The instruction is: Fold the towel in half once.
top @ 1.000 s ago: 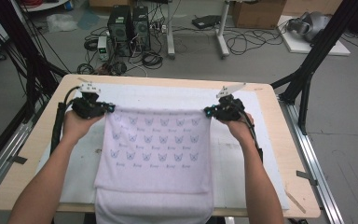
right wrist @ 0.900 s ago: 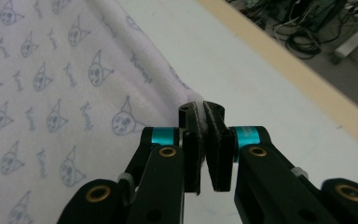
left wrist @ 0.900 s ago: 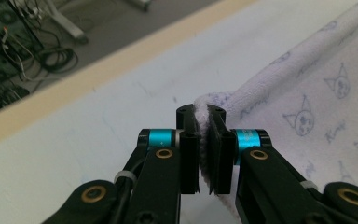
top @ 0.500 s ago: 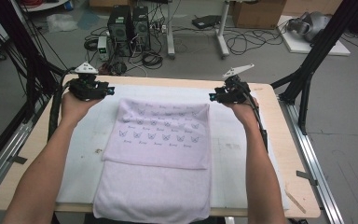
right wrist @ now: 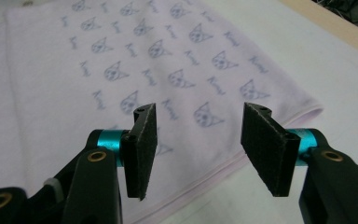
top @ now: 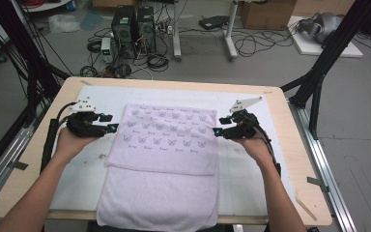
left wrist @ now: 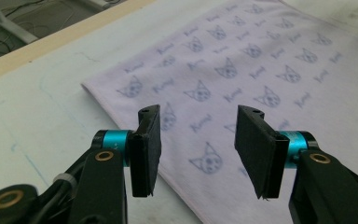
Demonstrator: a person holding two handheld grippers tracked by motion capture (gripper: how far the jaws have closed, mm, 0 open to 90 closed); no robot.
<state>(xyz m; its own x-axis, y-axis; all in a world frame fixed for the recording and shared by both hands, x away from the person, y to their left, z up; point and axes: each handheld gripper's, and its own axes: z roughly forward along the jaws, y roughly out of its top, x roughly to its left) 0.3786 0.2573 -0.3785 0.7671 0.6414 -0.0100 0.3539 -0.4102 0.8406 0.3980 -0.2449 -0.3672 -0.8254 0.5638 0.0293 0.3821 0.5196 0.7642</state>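
Observation:
A pale lilac towel (top: pixel 166 145) printed with small cat faces lies folded on the white mat (top: pixel 101 96), its upper layer shorter than the lower one. My left gripper (top: pixel 110 123) sits at the towel's left edge and my right gripper (top: pixel 218 131) at its right edge. Both have just been opening. In the left gripper view the jaws (left wrist: pixel 199 114) stand apart above the towel (left wrist: pixel 261 60) with nothing between them. In the right gripper view the jaws (right wrist: pixel 200 112) are likewise open over the towel (right wrist: pixel 98 60) near its hem.
The wooden table (top: pixel 294 159) has bare mat on both sides of the towel. The towel's front end hangs at the table's near edge. Behind the table stand computer towers (top: pixel 133 21), cables and black frame legs (top: pixel 319 72).
Both grippers were shut on the towel's far corners; they let go, swung outward and back, then came down beside the towel's side edges with jaws open. The towel lies flat.

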